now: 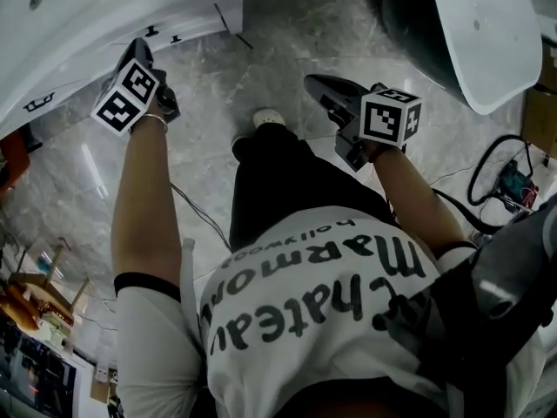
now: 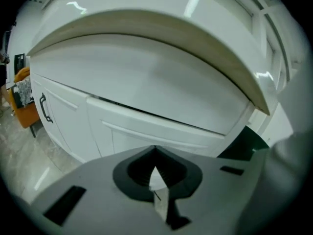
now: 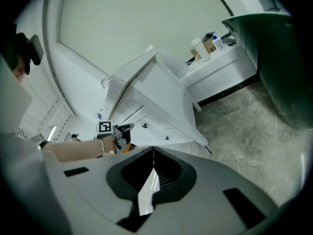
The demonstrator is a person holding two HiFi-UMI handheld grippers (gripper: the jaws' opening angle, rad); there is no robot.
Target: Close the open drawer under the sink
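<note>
We logged the drawer [image 2: 161, 131] under the sink [image 2: 146, 33] as seemingly flush with the cabinet [image 2: 63, 121] front, closing judged done; left gripper [image 2: 155, 153] and right gripper [image 3: 153, 153] were pinched together, empty, clear of it.

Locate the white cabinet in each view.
Head view: the white cabinet is at top left, just ahead of the left hand-held gripper.
Left gripper view: the cabinet fills most of the picture.
Right gripper view: the cabinet is at centre, seen corner-on.
Shared landmark: the grey marble floor.
</note>
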